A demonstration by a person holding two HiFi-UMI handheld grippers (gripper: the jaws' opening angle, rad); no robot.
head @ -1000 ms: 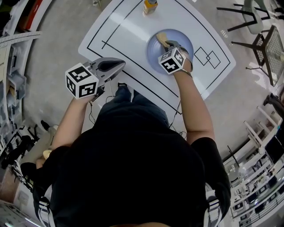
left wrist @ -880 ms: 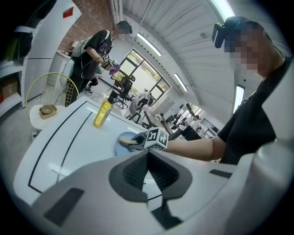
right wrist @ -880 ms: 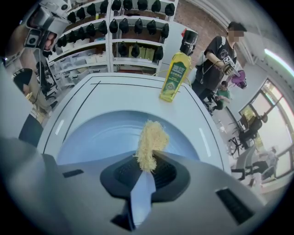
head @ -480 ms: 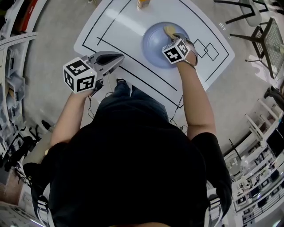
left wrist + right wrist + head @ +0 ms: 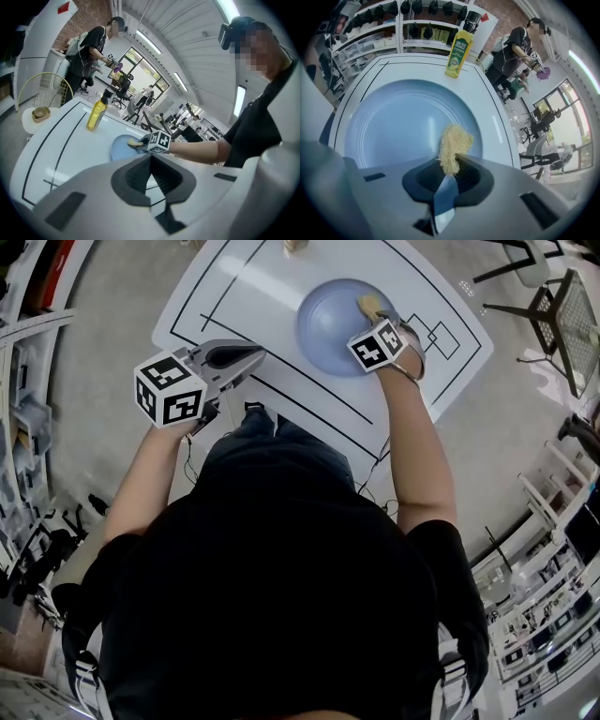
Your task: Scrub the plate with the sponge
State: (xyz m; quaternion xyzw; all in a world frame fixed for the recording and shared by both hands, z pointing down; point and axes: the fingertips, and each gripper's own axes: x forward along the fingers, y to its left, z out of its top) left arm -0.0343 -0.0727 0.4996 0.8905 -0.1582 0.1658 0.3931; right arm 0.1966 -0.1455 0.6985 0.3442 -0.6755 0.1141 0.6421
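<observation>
A pale blue plate (image 5: 330,320) lies on the white table (image 5: 234,287), also seen in the left gripper view (image 5: 121,147). My right gripper (image 5: 372,315) is shut on a yellow fibrous sponge (image 5: 367,305) and presses it on the plate's right part near the rim. In the right gripper view the sponge (image 5: 453,144) sticks out from the gripper (image 5: 452,165) onto the plate (image 5: 393,126). My left gripper (image 5: 251,358) hovers shut and empty over the table's near left edge, away from the plate; its closed gripper (image 5: 151,161) fills the left gripper view's bottom.
A yellow bottle (image 5: 457,46) stands beyond the plate (image 5: 96,115). Black lines mark the table. Dark chairs (image 5: 562,329) stand at the right. Shelves (image 5: 384,28) lie behind the table, and a person (image 5: 89,51) works far off by a small round stand (image 5: 40,113).
My right gripper has slid the sponge across the plate from its far left part to its right side. The left gripper has stayed where it was.
</observation>
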